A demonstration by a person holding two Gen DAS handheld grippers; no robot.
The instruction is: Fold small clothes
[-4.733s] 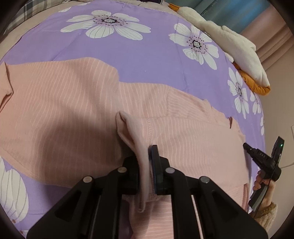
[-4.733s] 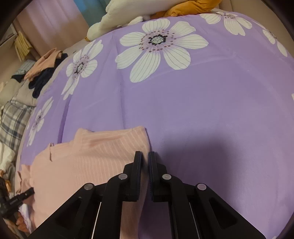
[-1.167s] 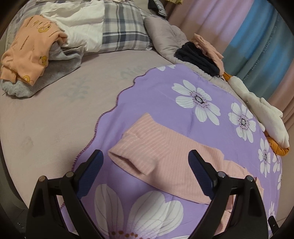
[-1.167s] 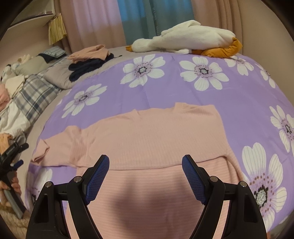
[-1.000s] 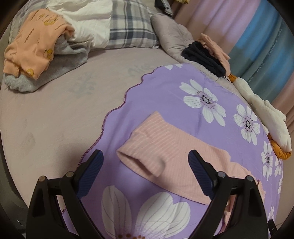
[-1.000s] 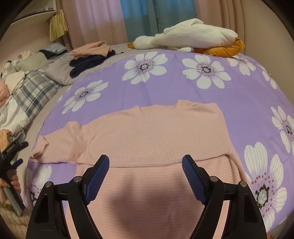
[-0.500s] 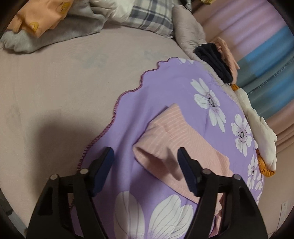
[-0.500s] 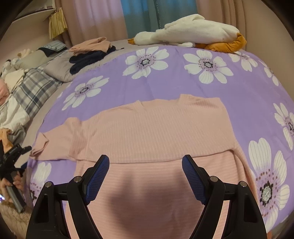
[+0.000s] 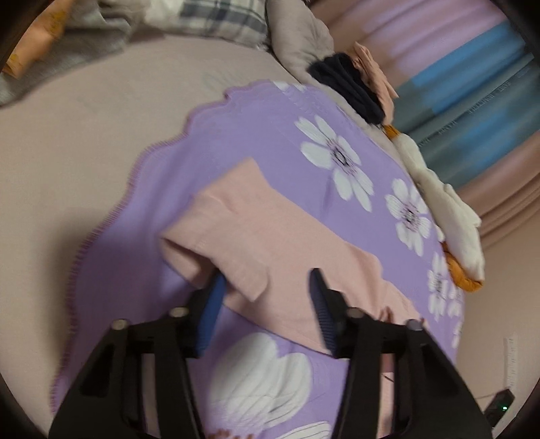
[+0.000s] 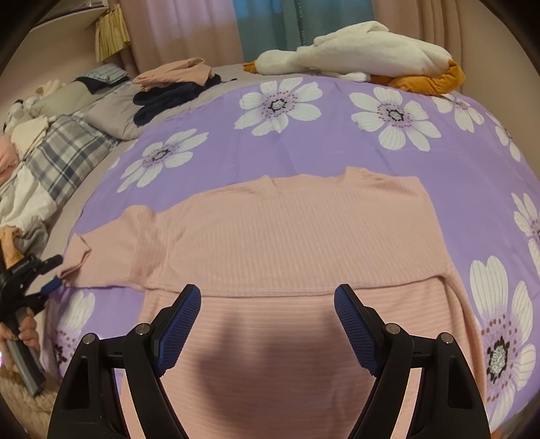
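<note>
A pink striped long-sleeved top [image 10: 297, 236] lies flat on the purple flowered blanket [image 10: 303, 141], its lower half folded up over the body. Its left sleeve [image 9: 256, 236] reaches toward the blanket's edge. My left gripper [image 9: 266, 287] is open, its jaws on either side of the sleeve's cuff end, with one finger [image 9: 211, 304] partly under the cloth. It also shows at the left edge of the right wrist view [image 10: 50, 273]. My right gripper [image 10: 268, 304] is open and empty above the folded lower part of the top.
A white and orange plush [image 10: 364, 54] lies at the blanket's far edge. Folded pink and dark clothes [image 10: 175, 84] and plaid bedding [image 10: 64, 148] lie at the far left. Bare beige mattress [image 9: 84, 152] lies left of the blanket. Curtains [image 10: 270, 27] hang behind.
My left gripper has moved forward and down onto the sleeve end, and its jaws have narrowed around it. My right gripper has stayed open and almost still above the top.
</note>
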